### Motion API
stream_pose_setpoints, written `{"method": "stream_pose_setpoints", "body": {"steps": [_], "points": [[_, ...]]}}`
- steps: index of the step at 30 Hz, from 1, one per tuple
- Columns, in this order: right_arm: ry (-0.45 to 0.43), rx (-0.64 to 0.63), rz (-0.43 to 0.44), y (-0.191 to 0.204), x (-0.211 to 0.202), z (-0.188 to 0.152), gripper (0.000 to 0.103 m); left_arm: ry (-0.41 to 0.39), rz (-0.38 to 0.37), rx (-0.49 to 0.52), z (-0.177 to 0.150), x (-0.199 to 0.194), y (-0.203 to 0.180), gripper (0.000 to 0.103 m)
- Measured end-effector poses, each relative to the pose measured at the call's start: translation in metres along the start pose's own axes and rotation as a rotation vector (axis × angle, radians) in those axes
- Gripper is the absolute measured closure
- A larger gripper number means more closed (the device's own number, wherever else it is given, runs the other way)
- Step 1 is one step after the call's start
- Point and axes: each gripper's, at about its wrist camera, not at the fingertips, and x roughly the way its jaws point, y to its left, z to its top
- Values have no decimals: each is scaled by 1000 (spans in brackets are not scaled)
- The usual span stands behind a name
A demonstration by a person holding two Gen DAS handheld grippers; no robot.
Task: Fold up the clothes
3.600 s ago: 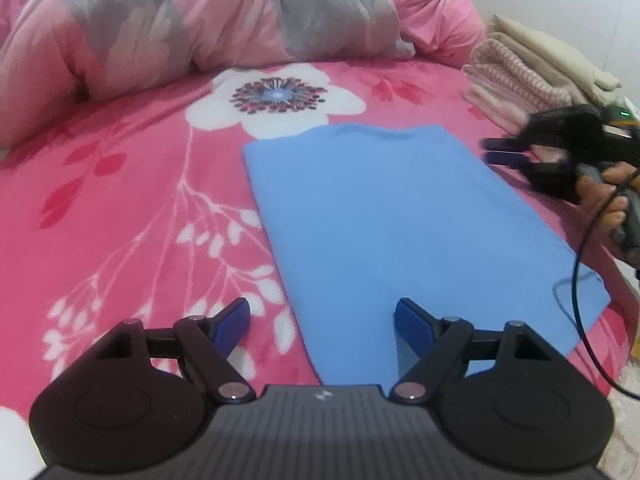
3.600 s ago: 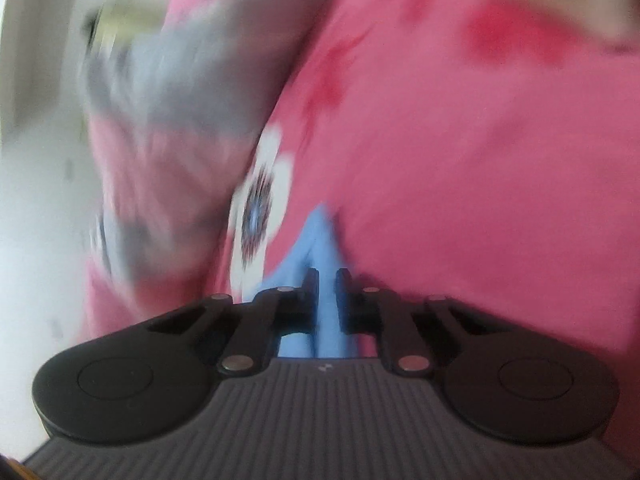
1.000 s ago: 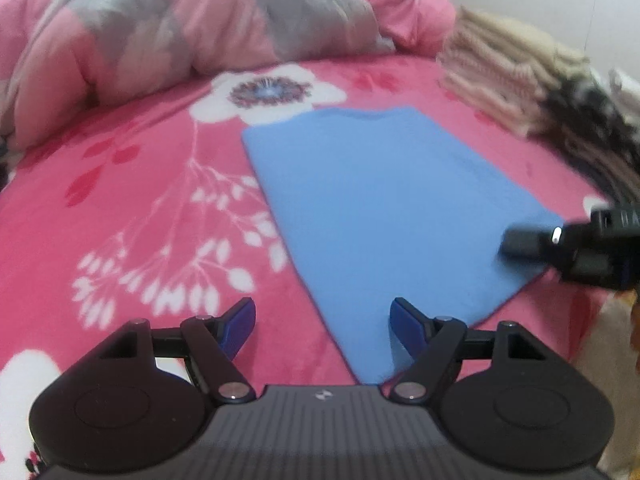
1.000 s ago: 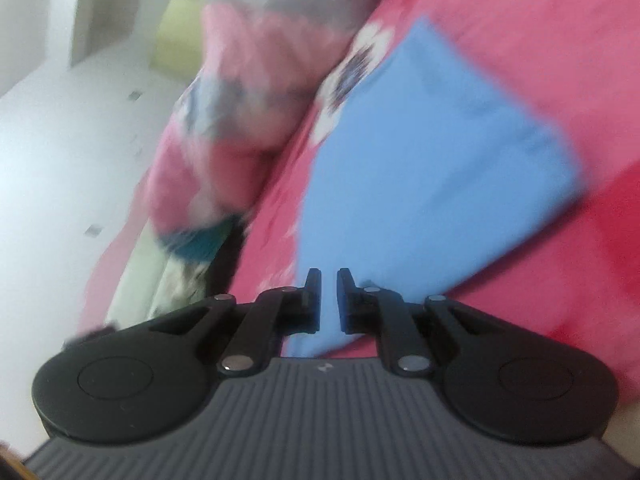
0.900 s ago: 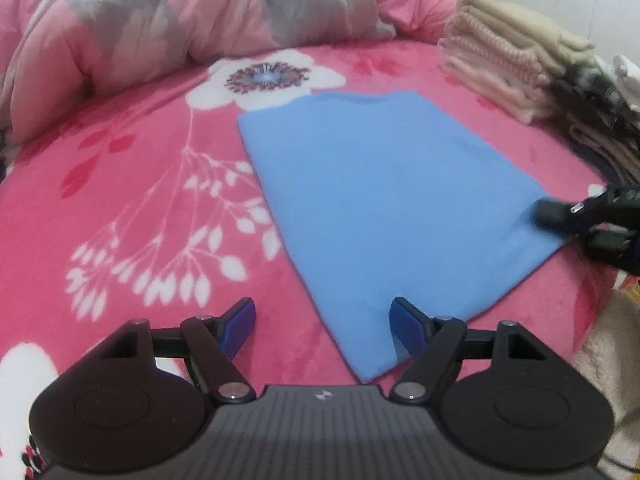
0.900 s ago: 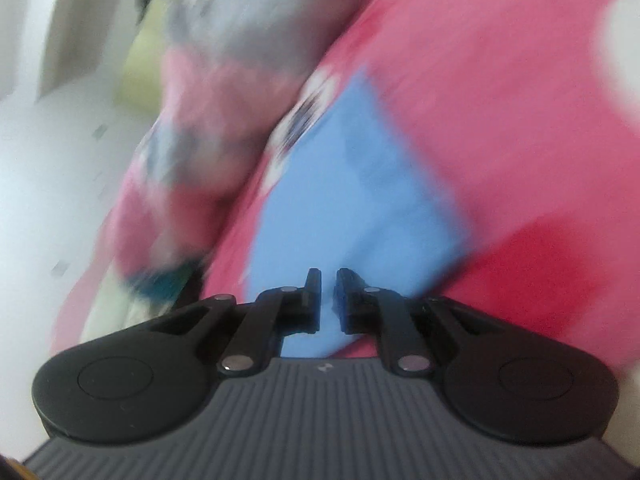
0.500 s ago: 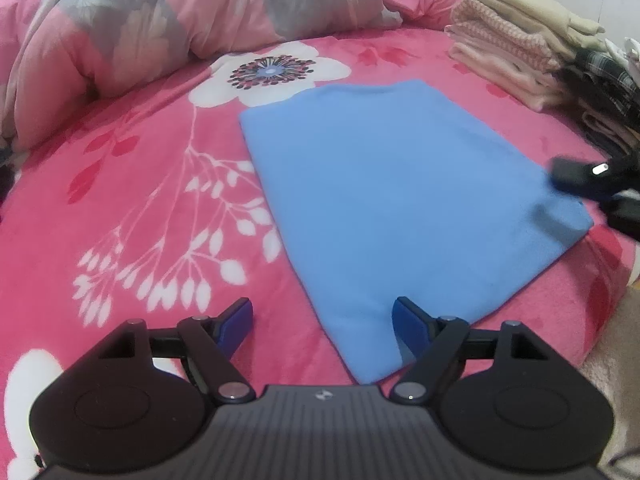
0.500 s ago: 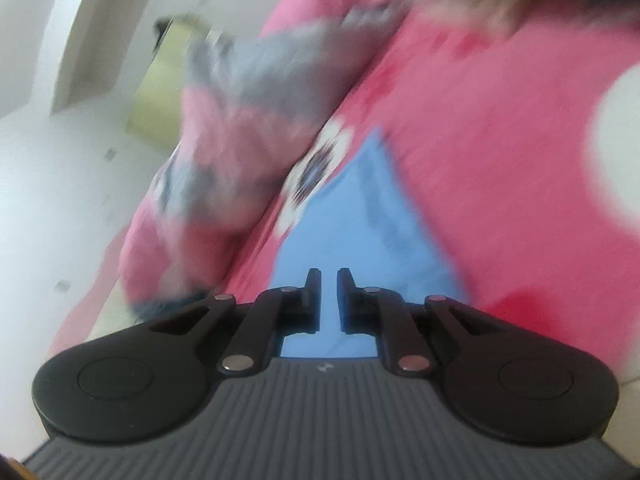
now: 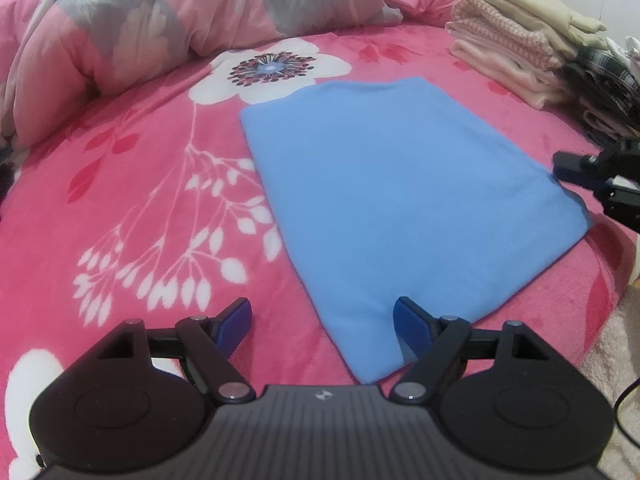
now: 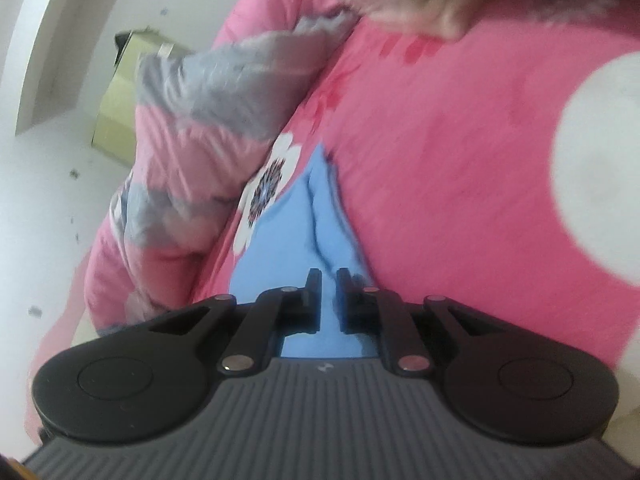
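Observation:
A blue garment (image 9: 392,192), folded into a flat rectangle, lies on the pink flowered bedspread (image 9: 140,184). My left gripper (image 9: 322,316) is open just above the bed, and the garment's near corner lies between its blue pads without touching them. My right gripper (image 9: 572,168) shows at the right edge of the left wrist view, beside the garment's right edge. In the right wrist view my right gripper (image 10: 329,280) is shut to a narrow slit with nothing pinched. It points low along the blue garment (image 10: 296,216), which shows a crease.
A crumpled pink and grey duvet (image 9: 180,20) is heaped at the back of the bed. Stacks of folded clothes (image 9: 516,40) and dark plaid ones (image 9: 604,80) stand at the back right. The bed's edge and a cream fluffy fabric (image 9: 616,352) lie at the right.
The right gripper has moved farther along the garment's right edge, and its view has swung along the cloth. The left gripper has stayed nearly still and open.

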Motion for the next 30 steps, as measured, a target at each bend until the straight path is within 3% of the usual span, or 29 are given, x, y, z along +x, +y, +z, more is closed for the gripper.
{"method": "stream_pose_setpoints", "body": {"steps": [5,13,21,30], "points": [[11,20,70,8,7,1,94,2,2,3,0,0,0,23],[124,-24,119,32,40,-10,94,5,3,5,1,0,-1,23],[185,-62,82,37,65,-18,94,8,2,8,1,0,-1,23],[170,-124,32,38,71,-8,97,10,2,8,1,0,-1,22]]}}
